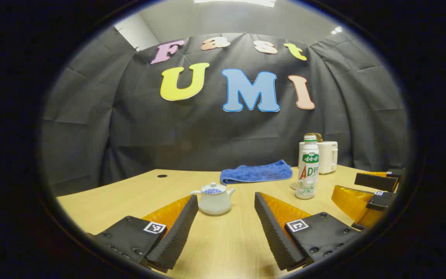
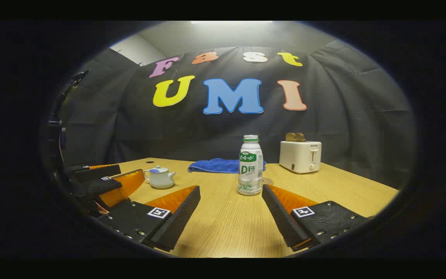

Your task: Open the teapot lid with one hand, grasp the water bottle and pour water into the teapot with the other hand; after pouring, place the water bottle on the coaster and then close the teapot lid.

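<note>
A small white teapot (image 1: 215, 199) with its blue-patterned lid on stands on the wooden table, just ahead of my left gripper (image 1: 226, 205), which is open and empty. In the right gripper view the teapot (image 2: 160, 177) is off to the left. The water bottle (image 2: 250, 165), white with a green label, stands upright straight ahead of my open, empty right gripper (image 2: 230, 193). A round coaster (image 2: 267, 181) peeks out behind the bottle on its right. In the left gripper view the bottle (image 1: 308, 167) is to the right, with the right gripper (image 1: 374, 190) beyond it.
A folded blue towel (image 1: 257, 172) lies at the back of the table (image 1: 110, 201). A white toaster (image 2: 300, 155) stands at the back right. The black cloth wall closes the booth behind them. The left gripper (image 2: 103, 182) is at the left in the right gripper view.
</note>
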Action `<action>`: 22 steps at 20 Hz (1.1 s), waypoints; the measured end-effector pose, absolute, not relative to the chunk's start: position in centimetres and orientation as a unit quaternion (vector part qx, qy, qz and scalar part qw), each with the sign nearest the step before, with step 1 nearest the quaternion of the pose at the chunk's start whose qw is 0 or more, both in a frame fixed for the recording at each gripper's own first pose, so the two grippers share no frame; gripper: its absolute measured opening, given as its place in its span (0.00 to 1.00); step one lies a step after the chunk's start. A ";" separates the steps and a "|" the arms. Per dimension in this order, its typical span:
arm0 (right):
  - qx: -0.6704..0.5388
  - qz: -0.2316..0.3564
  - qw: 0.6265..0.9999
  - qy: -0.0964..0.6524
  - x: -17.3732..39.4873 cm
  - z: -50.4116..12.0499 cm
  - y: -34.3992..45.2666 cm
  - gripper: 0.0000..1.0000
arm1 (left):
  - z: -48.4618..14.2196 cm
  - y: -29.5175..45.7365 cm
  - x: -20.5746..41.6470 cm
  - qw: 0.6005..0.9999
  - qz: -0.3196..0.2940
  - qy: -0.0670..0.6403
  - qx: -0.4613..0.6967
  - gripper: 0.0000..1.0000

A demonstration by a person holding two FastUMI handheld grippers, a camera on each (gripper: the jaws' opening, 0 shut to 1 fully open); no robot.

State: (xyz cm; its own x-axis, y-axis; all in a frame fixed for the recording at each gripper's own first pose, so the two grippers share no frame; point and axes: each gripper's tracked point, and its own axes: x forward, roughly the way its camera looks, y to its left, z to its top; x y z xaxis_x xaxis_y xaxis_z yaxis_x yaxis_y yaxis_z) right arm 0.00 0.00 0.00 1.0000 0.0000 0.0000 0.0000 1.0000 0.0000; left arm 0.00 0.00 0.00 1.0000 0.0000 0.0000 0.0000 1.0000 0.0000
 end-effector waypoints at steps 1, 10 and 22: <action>0.001 -0.013 1.000 0.002 0.2 -0.2 -0.4 0.99 | 0.0 -0.4 0.0 1.000 -0.010 0.000 0.000 1.00; 0.002 -0.041 0.999 0.001 0.4 -0.1 -1.0 0.99 | 0.2 -1.3 0.5 0.999 -0.035 -0.002 -0.001 1.00; 0.000 -0.020 1.000 0.000 2.0 0.0 -0.4 0.99 | 0.2 -0.7 1.2 1.000 -0.022 -0.003 0.000 0.99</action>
